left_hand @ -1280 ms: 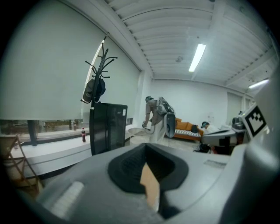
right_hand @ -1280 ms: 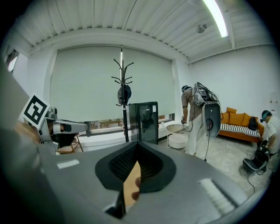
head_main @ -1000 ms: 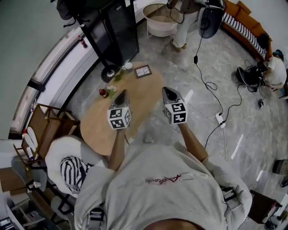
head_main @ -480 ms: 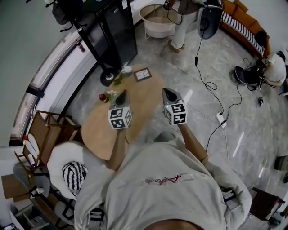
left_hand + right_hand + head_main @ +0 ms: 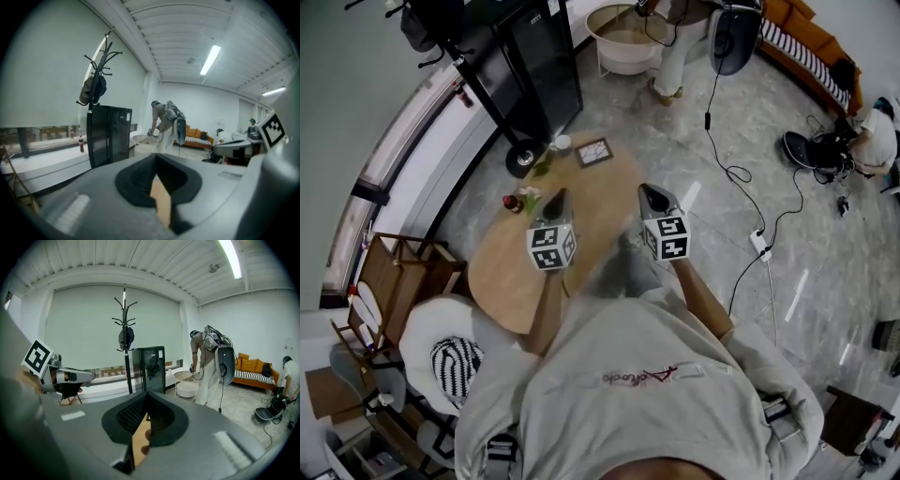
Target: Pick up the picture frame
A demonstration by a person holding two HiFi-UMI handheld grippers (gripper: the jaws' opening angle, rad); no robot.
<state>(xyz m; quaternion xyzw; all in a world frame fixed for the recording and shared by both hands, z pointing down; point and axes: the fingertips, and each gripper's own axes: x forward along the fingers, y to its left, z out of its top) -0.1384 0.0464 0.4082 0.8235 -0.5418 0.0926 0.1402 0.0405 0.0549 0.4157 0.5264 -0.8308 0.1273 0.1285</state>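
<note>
The picture frame [image 5: 594, 151] is small and dark-edged and lies flat at the far end of the oval wooden table [image 5: 511, 267]. My left gripper [image 5: 559, 194] hovers over the table's middle, well short of the frame, shut and empty. Just off the table's right edge, my right gripper [image 5: 646, 191] is held out over the floor, also shut on nothing. In the left gripper view the left gripper's jaws [image 5: 156, 157] meet with only a sliver of tabletop below them. The right gripper view shows the right gripper [image 5: 146, 398] closed the same way. Neither gripper view shows the frame.
A white cup [image 5: 563, 142], a green sprig [image 5: 541, 168] and a small red bottle [image 5: 512, 202] sit on the table's far left. Behind stand a coat-stand base [image 5: 523, 157], a black fridge [image 5: 534, 56] and a standing person [image 5: 675, 47]. Chairs [image 5: 441, 337] crowd the near left; a cable and power strip [image 5: 758, 246] lie right.
The person has stepped toward the table, and a leg now shows on the floor under the grippers. Both grippers stay shut and keep pointing at the table's far end.
</note>
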